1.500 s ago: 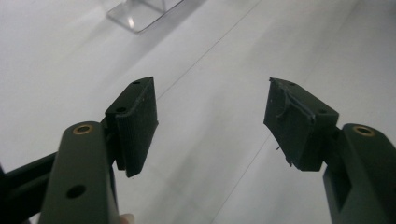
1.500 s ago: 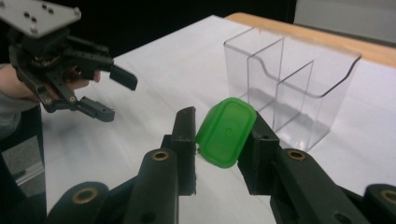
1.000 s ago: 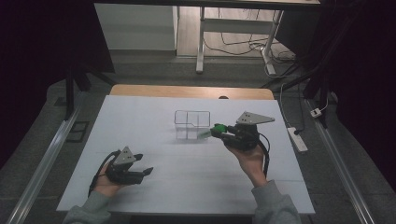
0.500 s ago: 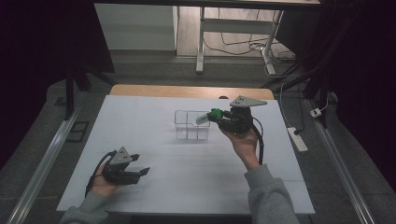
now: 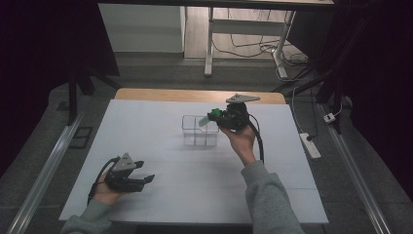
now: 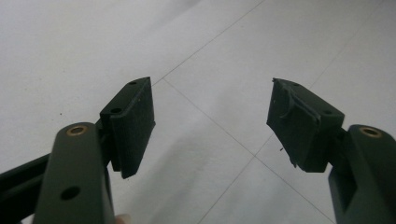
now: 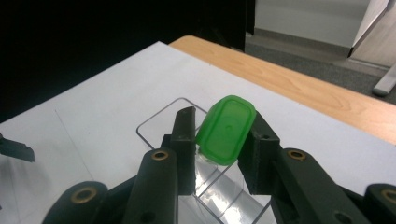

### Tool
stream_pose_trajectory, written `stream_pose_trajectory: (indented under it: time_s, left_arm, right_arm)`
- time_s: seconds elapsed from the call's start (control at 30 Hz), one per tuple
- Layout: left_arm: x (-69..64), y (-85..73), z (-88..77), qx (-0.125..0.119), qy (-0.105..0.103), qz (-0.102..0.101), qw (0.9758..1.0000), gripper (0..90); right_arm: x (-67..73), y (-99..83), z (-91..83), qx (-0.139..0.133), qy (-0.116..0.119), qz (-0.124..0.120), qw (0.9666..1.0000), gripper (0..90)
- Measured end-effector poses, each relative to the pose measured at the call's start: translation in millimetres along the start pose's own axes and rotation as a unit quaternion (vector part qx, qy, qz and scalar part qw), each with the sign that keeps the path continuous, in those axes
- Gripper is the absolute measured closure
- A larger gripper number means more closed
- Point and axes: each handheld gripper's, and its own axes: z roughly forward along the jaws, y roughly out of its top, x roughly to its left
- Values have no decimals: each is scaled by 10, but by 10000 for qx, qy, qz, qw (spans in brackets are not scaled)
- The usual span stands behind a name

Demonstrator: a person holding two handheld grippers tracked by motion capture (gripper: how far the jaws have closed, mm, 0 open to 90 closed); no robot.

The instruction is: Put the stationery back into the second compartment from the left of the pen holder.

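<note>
Now green cap (image 7: 226, 129) clamped in right tool (image 7: 215, 140), above clear box (image 7: 159, 122)

Looks like a lab: white-covered tabletop (image 5: 160, 146), dark surroundings, power strip (image 5: 310, 145) and loose cables (image 5: 243, 46) on floor, upper frame.

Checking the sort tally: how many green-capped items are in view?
1: the green-capped item is clamped in the right gripper above the clear divided box. None elsewhere on the table; the left gripper is empty.
</note>
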Motion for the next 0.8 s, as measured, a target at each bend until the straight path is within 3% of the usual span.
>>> stream_pose_trajectory:
  time_s: [0.03, 0.1, 0.13, 0.27, 0.43, 0.8]
  left_arm:
    - [0, 0, 0, 0, 4, 2, 10000, 316]
    - [1, -2, 1, 8, 16, 5, 10000, 315]
    - [1, -2, 2, 11, 20, 6, 10000, 313]
    - [0, -4, 7, 30, 14, 11, 10000, 313]
    - [-7, 0, 11, 32, 13, 16, 10000, 312]
    - [-6, -3, 22, 65, -1, 21, 10000, 311]
  right_arm:
    - [2, -6, 17, 42, -10, -26, 10000, 680]
    - [-2, -14, 35, 57, 64, -31, 10000, 565]
    - [-3, -16, 27, 60, -10, -11, 10000, 527]
    - [-29, -53, -58, -27, -2, 78, 10000, 467]
    - [-52, -180, -201, -16, -41, 34, 10000, 449]
    - [-101, -636, -540, 199, -227, -57, 9995, 430]
